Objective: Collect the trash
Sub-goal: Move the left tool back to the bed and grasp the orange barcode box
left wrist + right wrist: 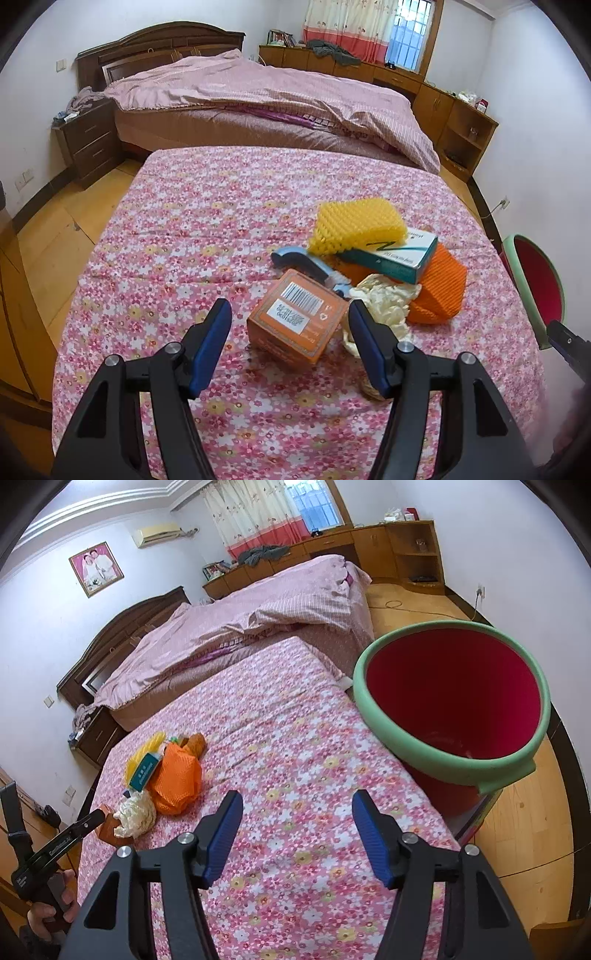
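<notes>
The left gripper (290,319), jaws spread wide, frames a small orange cardboard box (298,319) on the floral pink tablecloth (207,206). Beyond lie crumpled cream gloves (384,299), orange mesh (439,288), a teal carton (391,254) and yellow foam (356,225). The right gripper (297,812) is also spread, empty; the green-rimmed red bucket (452,764) stands far right.

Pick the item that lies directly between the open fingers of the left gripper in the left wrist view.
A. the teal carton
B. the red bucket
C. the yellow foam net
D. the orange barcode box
D: the orange barcode box sits framed by the open left gripper.
</notes>
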A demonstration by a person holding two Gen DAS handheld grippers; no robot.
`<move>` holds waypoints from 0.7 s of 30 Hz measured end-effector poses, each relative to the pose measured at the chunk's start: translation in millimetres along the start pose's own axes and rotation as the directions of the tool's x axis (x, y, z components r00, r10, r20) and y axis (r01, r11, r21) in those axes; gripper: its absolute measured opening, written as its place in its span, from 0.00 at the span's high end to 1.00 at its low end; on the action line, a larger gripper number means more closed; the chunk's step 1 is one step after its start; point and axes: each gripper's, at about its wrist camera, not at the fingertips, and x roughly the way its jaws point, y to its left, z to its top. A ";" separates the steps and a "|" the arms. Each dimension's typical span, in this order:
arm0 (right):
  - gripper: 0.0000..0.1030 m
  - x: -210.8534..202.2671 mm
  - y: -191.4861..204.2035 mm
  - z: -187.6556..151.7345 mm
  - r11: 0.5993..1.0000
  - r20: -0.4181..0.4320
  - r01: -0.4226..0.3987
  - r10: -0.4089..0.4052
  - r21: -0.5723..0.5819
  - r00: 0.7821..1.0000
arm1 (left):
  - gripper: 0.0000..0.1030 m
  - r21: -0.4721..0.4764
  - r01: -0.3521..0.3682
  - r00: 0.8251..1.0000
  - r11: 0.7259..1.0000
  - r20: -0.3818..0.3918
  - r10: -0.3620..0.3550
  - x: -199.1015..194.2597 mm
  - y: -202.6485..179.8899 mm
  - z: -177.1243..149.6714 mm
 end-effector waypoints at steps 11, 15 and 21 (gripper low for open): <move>0.37 9.8 19.3 -4.1 0.999 -0.036 -0.009 0.007 -0.049 0.999 | 0.43 -0.034 0.045 0.999 0.998 -0.021 -0.046 16.8 4.7 -7.3; 0.37 14.7 30.2 -4.4 0.997 -0.057 -0.027 0.023 -0.069 0.998 | 0.43 -0.050 0.046 0.999 0.998 0.012 -0.046 7.8 10.1 -9.2; 0.37 24.0 56.1 -4.9 0.990 -0.082 -0.069 0.059 -0.125 0.995 | 0.43 -0.127 -0.017 0.999 0.992 0.047 0.023 -11.5 31.3 -10.6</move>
